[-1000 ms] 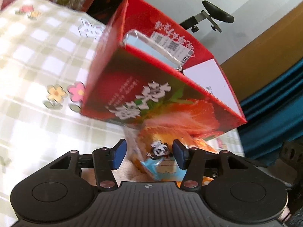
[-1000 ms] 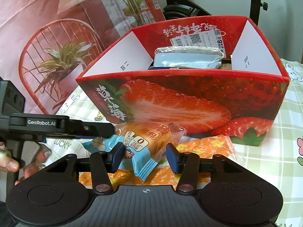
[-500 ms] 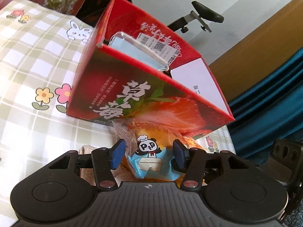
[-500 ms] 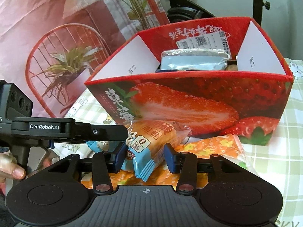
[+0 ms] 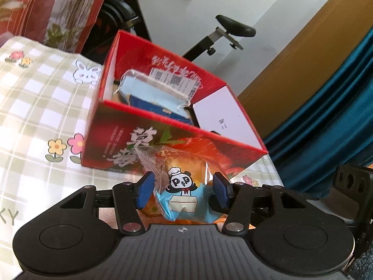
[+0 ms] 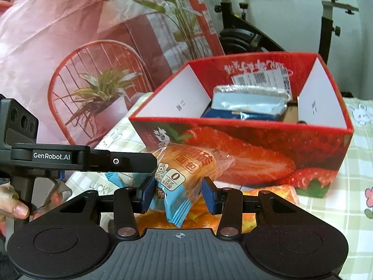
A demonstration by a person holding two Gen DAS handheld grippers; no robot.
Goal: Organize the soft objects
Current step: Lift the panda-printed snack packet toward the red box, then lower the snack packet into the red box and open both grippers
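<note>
Over on the left, the left gripper has its blue pads pressed to either side of a wrapped bread bun, the end with a panda chef printed on the blue film. A person's hand shows at the far left edge of the right wrist view, wrapped round that gripper's handle. The same bread bun is clamped at its other end by the right gripper, whose jaws have just been closing on it. So both grippers hold the one packet, raised in front of the red strawberry box. Under it an orange snack packet lies on the checked tablecloth. Inside the open box sits a pack of pale blue face masks on top of a dark blue packet. An exercise bike stands behind the box.
</note>
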